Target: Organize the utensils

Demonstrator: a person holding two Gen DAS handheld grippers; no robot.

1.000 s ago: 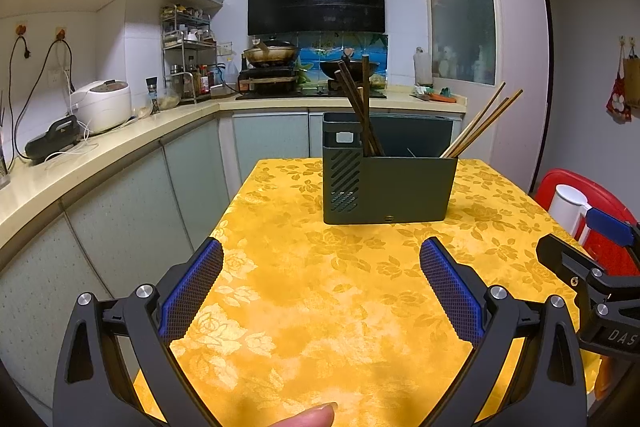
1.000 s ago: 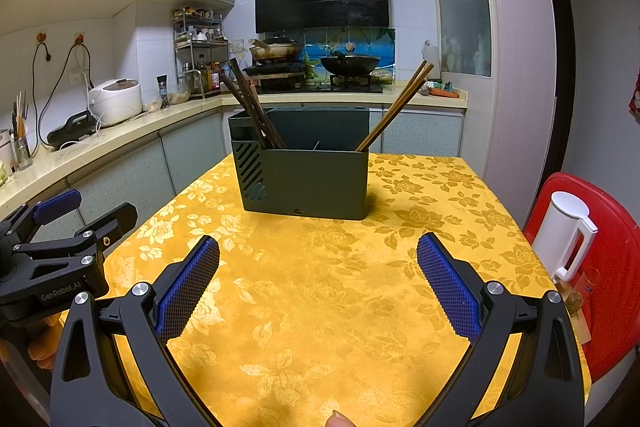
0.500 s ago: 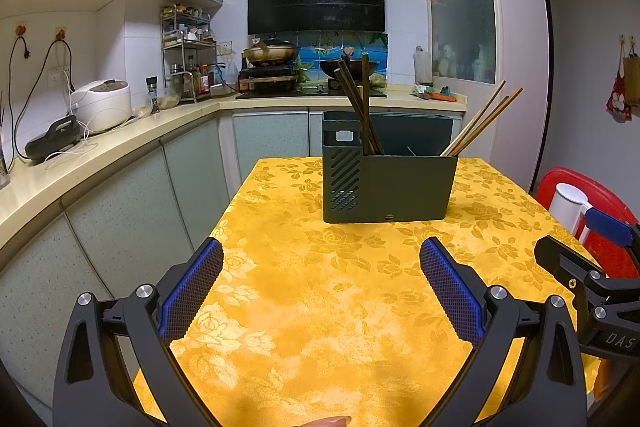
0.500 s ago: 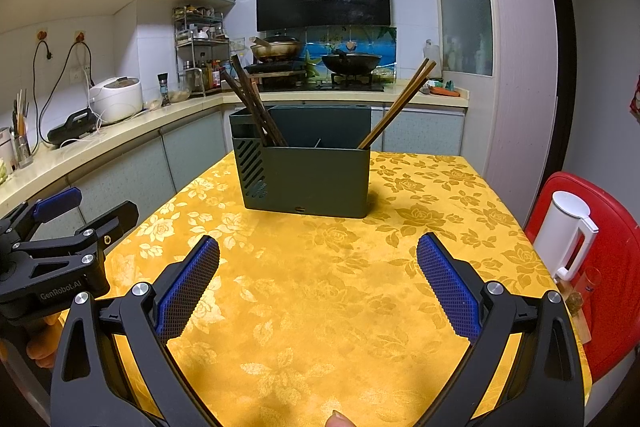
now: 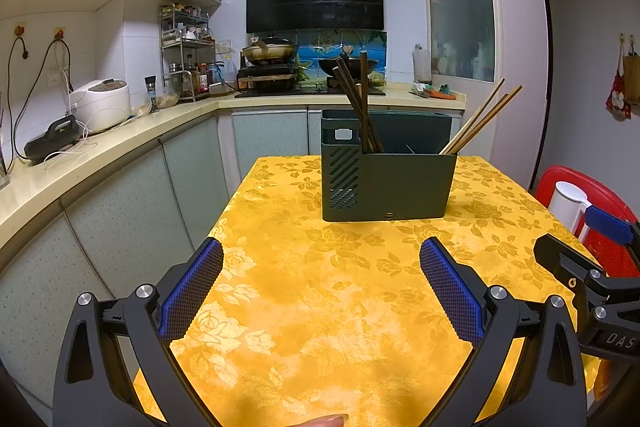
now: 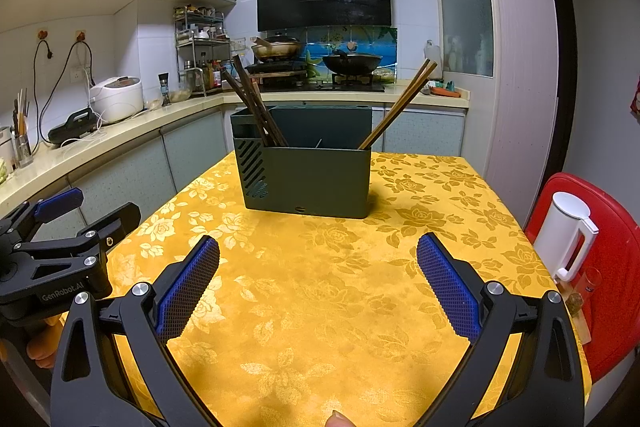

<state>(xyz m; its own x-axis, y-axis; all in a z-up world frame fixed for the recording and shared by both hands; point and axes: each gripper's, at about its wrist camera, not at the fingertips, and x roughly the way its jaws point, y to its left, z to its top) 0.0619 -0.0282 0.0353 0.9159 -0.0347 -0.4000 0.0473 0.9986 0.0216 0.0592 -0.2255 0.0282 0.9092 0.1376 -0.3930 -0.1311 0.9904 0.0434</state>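
Chopsticks sit in two groups in a dark green holder point(image 5: 386, 183) standing upright on the yellow floral tablecloth point(image 5: 320, 307).

Left to right in the left wrist view: dark chopsticks point(image 5: 358, 103) lean in the holder's left compartment, beside its slotted end wall; light chopsticks point(image 5: 478, 121) slant out to the right from the holder's right end. A white kettle point(image 5: 566, 201) stands on a red chair point(image 5: 612, 251) past the table's right edge.

Left gripper point(image 5: 320, 291): jaws wide apart, nothing between the blue pads point(image 5: 192, 297), only bare cloth. Holder lies well ahead of the fingertips, about centred on the gap, slightly right.

Right gripper point(image 6: 318, 287): jaws likewise spread wide and empty. Holder point(image 6: 308, 179) is well ahead, centred between the pads point(image 6: 448, 289). Dark chopsticks point(image 6: 256, 109) at left, light pair point(image 6: 400, 107) at right. The left gripper shows at this view's left edge, beside the table.

Neither gripper touches holder or chopsticks. A fingertip point(image 6: 340, 419) shows at the bottom edge.
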